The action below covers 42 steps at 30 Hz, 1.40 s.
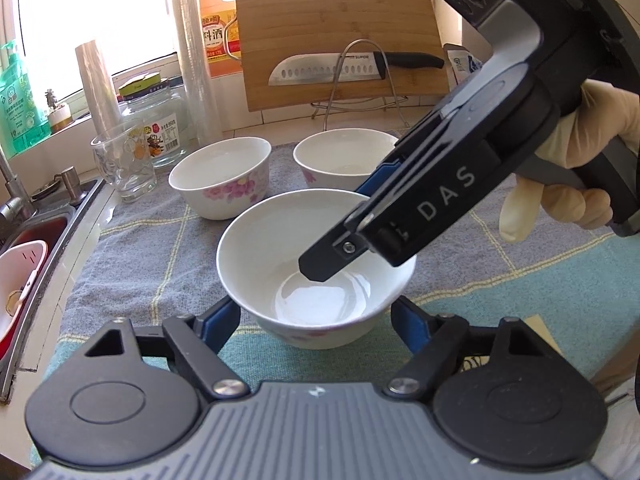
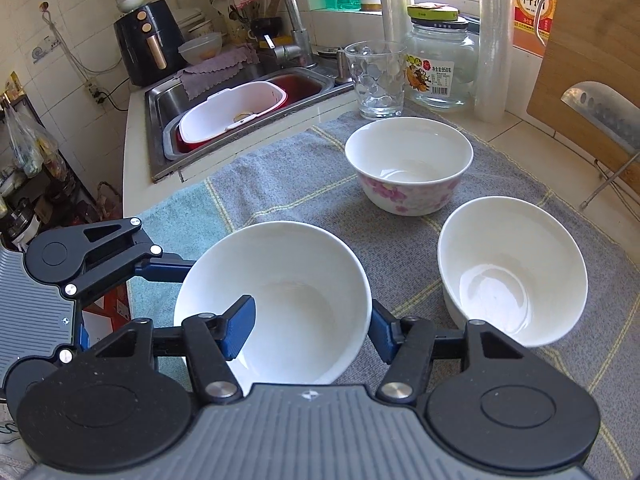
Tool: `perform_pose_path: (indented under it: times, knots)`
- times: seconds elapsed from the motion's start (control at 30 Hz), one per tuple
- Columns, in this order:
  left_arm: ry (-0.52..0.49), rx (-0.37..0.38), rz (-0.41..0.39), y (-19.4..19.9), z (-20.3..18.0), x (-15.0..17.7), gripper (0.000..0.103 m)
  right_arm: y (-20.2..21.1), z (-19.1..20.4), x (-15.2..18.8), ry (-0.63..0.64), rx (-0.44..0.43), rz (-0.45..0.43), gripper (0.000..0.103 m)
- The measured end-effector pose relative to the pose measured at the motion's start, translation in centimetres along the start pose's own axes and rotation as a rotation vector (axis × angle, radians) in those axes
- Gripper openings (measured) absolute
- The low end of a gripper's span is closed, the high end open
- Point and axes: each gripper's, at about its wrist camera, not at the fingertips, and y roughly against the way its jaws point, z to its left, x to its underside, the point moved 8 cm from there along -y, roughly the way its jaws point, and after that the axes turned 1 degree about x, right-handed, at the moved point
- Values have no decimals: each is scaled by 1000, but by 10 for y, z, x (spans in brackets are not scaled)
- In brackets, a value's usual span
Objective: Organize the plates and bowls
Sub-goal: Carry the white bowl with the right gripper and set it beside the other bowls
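Three white bowls with pink flowers stand on a grey-and-teal towel (image 1: 132, 256). The near bowl (image 1: 280, 256) sits between the open fingers of my left gripper (image 1: 316, 316), which straddles its base. My right gripper (image 2: 310, 328) straddles the same bowl's rim (image 2: 280, 300): one finger (image 1: 320, 264) is inside it, the other outside. The jaws stand wide and do not pinch the wall. Two more bowls stand behind, one at the left (image 1: 222, 176) (image 2: 408, 160) and one at the right (image 1: 340, 156) (image 2: 512, 264).
A drinking glass (image 2: 376, 80), a glass jar (image 2: 440, 68) and plastic-wrap rolls (image 1: 196, 56) stand behind the bowls. A cutting board with a knife (image 1: 340, 40) leans on a rack. The sink (image 2: 240, 108) with a red-white basin lies left of the towel.
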Motion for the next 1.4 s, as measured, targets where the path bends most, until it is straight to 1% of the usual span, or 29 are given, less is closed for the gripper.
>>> perform_pose_path:
  times: [0.47, 1.03, 1.23, 1.4]
  knots:
    - [-75, 128, -3, 5, -45, -4, 82, 45, -13, 40, -80, 84, -19, 66]
    - [-181, 308, 1, -8, -107, -13, 82, 94, -43, 93, -209, 217, -19, 66]
    - [-202, 350, 12, -12, -122, -14, 82, 103, -51, 106, -240, 241, -14, 66]
    - [-199, 370, 28, -15, -130, -12, 82, 103, -55, 113, -254, 247, -3, 66]
